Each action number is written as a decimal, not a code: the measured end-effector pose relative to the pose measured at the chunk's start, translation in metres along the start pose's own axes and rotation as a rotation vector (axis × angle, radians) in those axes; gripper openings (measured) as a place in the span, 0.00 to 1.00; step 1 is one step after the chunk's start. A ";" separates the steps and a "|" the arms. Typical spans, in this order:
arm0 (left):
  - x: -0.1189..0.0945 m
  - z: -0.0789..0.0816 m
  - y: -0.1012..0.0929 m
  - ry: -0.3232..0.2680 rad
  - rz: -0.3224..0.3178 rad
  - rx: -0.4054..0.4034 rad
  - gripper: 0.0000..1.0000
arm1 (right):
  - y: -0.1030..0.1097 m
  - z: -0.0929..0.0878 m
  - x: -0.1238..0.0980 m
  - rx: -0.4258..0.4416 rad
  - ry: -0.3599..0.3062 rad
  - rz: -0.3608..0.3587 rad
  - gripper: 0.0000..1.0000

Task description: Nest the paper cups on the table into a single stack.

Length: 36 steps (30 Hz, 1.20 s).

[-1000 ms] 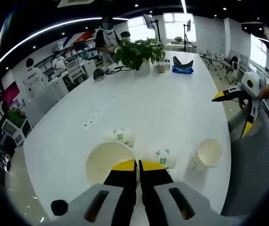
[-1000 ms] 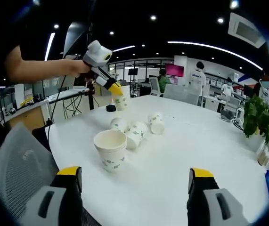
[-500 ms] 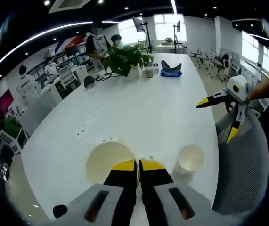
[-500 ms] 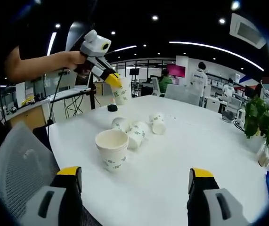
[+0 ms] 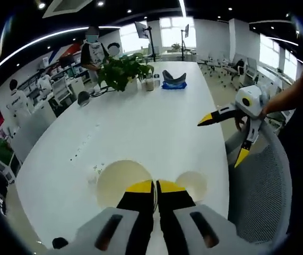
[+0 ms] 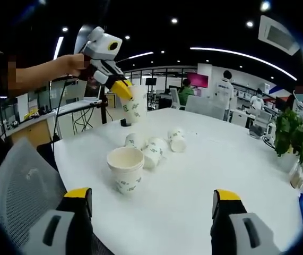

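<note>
The left gripper (image 6: 123, 89), its yellow-tipped jaws clamping the rim of a white paper cup with green print (image 6: 135, 104), is holding that cup in the air above the long white table (image 6: 209, 164). Below it, an upright stack of white paper cups (image 6: 125, 168) is standing near the table's edge; in the left gripper view it is partly hiding behind the jaws. Three more cups (image 6: 154, 144) are lying on their sides just beyond. The right gripper (image 6: 151, 204) is hovering wide open, holding nothing.
</note>
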<state>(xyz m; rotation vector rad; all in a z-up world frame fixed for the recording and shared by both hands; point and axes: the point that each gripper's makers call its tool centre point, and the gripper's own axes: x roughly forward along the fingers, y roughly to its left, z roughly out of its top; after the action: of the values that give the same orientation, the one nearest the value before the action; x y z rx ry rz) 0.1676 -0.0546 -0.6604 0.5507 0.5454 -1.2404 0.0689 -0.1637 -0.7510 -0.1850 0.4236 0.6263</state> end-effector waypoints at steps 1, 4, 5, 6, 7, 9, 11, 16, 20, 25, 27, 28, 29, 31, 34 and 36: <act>0.001 0.000 -0.002 0.000 -0.006 0.004 0.00 | 0.000 0.000 0.000 0.001 -0.001 0.000 0.95; 0.004 -0.001 -0.005 0.007 -0.020 0.014 0.00 | 0.000 0.001 0.000 0.001 -0.003 0.000 0.95; 0.005 -0.001 -0.007 0.010 -0.027 0.017 0.00 | 0.000 0.001 0.000 0.000 -0.003 -0.001 0.95; 0.006 -0.001 -0.009 0.010 -0.032 0.020 0.00 | -0.001 0.001 0.000 0.000 -0.003 -0.002 0.95; 0.006 0.002 -0.014 0.009 -0.038 0.024 0.00 | -0.001 0.000 0.000 0.001 -0.004 -0.002 0.95; 0.007 0.003 -0.018 0.009 -0.052 0.030 0.00 | -0.001 0.001 0.000 0.002 -0.004 -0.003 0.95; 0.010 0.001 -0.021 0.012 -0.066 0.037 0.00 | -0.001 0.000 0.000 0.002 -0.005 -0.002 0.95; 0.015 0.000 -0.032 0.019 -0.092 0.039 0.00 | -0.001 0.000 0.000 -0.001 -0.004 -0.003 0.95; 0.018 -0.002 -0.039 0.019 -0.110 0.038 0.00 | -0.002 0.000 0.000 -0.001 -0.003 -0.003 0.95; 0.023 -0.005 -0.051 0.035 -0.133 0.046 0.00 | -0.002 -0.002 0.000 -0.003 0.000 -0.003 0.95; 0.025 -0.005 -0.054 0.031 -0.149 0.037 0.00 | -0.002 -0.002 0.000 -0.002 0.001 -0.003 0.95; 0.026 -0.006 -0.055 0.032 -0.152 0.038 0.00 | -0.002 -0.002 0.000 -0.002 0.002 -0.002 0.95; 0.027 -0.005 -0.059 0.036 -0.155 0.042 0.00 | -0.002 -0.002 0.000 -0.002 0.002 -0.001 0.95; 0.030 -0.006 -0.061 0.043 -0.159 0.046 0.00 | -0.002 -0.002 0.001 -0.004 0.003 -0.001 0.95; 0.033 -0.008 -0.065 0.050 -0.170 0.048 0.00 | -0.003 -0.003 0.001 -0.004 0.003 -0.002 0.94; 0.036 -0.009 -0.067 0.053 -0.176 0.049 0.00 | -0.004 -0.004 0.001 -0.004 0.004 -0.003 0.94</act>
<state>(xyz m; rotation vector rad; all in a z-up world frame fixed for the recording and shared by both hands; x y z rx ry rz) 0.1107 -0.0898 -0.6964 0.5880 0.6200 -1.4121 0.0702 -0.1673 -0.7547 -0.1909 0.4263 0.6241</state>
